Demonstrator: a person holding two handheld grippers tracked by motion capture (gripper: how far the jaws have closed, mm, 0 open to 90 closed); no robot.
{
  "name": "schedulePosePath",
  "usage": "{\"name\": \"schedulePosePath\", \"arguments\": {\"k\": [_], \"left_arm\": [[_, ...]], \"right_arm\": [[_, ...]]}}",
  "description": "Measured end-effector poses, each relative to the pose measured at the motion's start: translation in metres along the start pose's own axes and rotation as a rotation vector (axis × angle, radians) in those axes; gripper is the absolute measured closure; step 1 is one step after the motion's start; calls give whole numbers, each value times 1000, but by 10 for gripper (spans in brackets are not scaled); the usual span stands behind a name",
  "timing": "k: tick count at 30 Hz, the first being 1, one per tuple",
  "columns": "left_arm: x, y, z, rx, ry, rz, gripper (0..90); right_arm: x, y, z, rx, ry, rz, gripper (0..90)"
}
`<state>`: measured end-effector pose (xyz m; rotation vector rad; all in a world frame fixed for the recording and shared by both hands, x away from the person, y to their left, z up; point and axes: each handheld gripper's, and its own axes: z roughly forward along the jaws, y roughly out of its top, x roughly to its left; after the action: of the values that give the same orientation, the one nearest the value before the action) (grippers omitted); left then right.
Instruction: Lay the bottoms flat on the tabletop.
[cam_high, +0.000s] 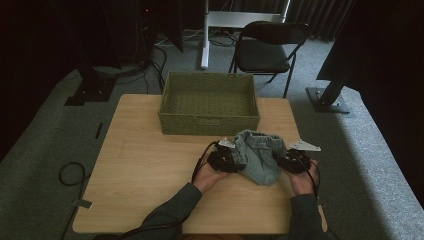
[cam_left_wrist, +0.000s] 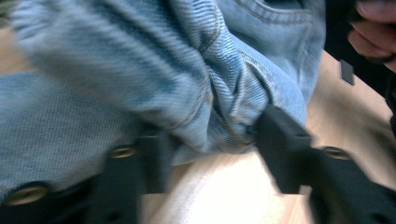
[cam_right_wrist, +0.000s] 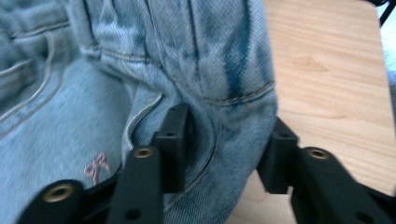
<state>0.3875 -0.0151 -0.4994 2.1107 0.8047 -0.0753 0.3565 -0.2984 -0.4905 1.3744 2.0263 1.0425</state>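
A bundle of light blue denim jeans (cam_high: 257, 157) lies bunched on the wooden table (cam_high: 150, 165), just in front of the basket. My left gripper (cam_high: 227, 160) is at its left side and my right gripper (cam_high: 292, 161) at its right, each held in a hand. In the left gripper view the jaws (cam_left_wrist: 215, 149) are shut on a fold of the jeans (cam_left_wrist: 140, 70). In the right gripper view a seamed fold of the jeans (cam_right_wrist: 187, 56) sits between the parted jaws of the gripper (cam_right_wrist: 224, 149), which I read as open around it.
A green woven basket (cam_high: 210, 122) stands at the table's far edge, right behind the jeans. A black folding chair (cam_high: 265, 50) and stand bases are on the carpet beyond. Bare tabletop stretches to the left of my hands.
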Motion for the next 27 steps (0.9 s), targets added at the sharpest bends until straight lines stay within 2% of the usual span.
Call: {"name": "schedulePosePath", "arguments": {"k": [2,4,6,8,11,12,13,15,16,18,22,27], "left_arm": [[0,2,-5,-5,11,17,691],[0,3,-9,-14,25,27,736],[2,4,-16,-30,33,28,753],[4,6,-23,-51,41,21,774],[8,7,-33,-84,56,8,793],[9,7,-36,-90,58,6,798],[10,8,-39,-90,63,11,802],[11,7,-46,-90,76,25,809],[12,6,-51,-92,78,34,813],[14,4,-62,-103,89,50,817],[21,-2,-91,-129,128,59,820],[31,-6,-128,-143,189,70,822]], "right_arm": [[1,-4,-2,-6,13,6,486],[3,-9,-5,-22,30,-1,434],[8,-13,-9,-30,51,-11,398],[14,-16,-9,-13,87,-23,362],[23,-19,-8,-2,129,-36,347],[26,-20,-7,0,147,-38,358],[29,-20,-6,3,148,-51,425],[35,-19,-6,6,122,-95,579],[35,-18,-7,4,114,-103,661],[34,-14,-13,-22,103,-97,756],[32,-8,-23,-58,91,-103,804],[31,0,-23,-71,91,-98,824]]}}
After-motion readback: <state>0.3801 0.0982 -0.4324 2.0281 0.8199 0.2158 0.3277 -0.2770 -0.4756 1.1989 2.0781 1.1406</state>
